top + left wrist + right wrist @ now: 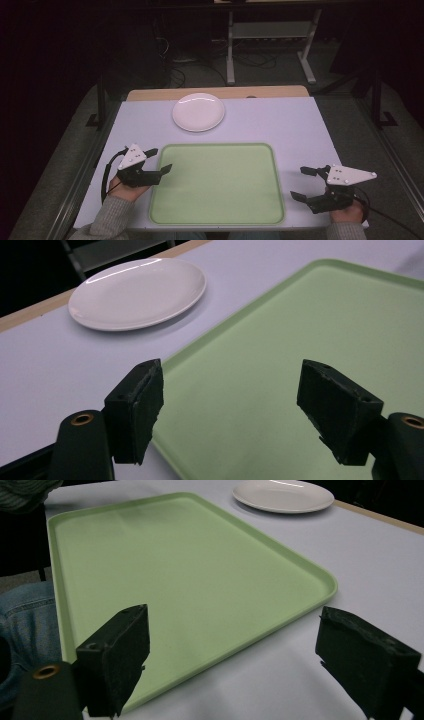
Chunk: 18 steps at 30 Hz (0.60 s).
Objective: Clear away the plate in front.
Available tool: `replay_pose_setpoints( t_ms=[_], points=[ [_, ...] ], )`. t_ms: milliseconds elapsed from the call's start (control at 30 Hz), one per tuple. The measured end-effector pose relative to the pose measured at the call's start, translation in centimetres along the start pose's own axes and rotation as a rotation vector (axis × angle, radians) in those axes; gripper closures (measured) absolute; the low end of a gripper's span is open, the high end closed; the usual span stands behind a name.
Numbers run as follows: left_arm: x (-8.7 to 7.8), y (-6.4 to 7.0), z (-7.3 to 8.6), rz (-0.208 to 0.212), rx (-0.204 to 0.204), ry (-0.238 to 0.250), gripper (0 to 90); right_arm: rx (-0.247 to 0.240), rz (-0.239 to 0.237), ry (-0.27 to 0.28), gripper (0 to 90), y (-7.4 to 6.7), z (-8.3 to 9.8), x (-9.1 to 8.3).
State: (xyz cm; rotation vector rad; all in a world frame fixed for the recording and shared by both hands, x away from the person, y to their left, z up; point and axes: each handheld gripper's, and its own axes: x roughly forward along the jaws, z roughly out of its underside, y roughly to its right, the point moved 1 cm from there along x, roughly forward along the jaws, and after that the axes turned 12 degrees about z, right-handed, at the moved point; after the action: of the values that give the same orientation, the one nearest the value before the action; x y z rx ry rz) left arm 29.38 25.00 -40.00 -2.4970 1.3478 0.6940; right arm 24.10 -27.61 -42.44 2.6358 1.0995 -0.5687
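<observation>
your left gripper (159,161) and right gripper (300,183) both gape wide, holding nothing. the flat green plastic tray (218,215) fills the lower middle of the frame (it is bare). the round white plate (198,111) waits above it, so reach up slowly.

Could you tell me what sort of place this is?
Probably a lab recording station: a pale work table holding a flat green plastic tray and round white plate, with cables on the floor behind.
</observation>
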Motion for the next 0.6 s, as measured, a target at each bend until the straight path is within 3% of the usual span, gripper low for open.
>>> replay_pose_setpoints(
  t_ms=[600],
  points=[
    [2.1, -0.9, -2.7, 0.012, 0.016, -0.029, 25.7, -0.004, -0.001, 0.004, 13.2, 0.0, 0.0, 0.0]
  ],
)
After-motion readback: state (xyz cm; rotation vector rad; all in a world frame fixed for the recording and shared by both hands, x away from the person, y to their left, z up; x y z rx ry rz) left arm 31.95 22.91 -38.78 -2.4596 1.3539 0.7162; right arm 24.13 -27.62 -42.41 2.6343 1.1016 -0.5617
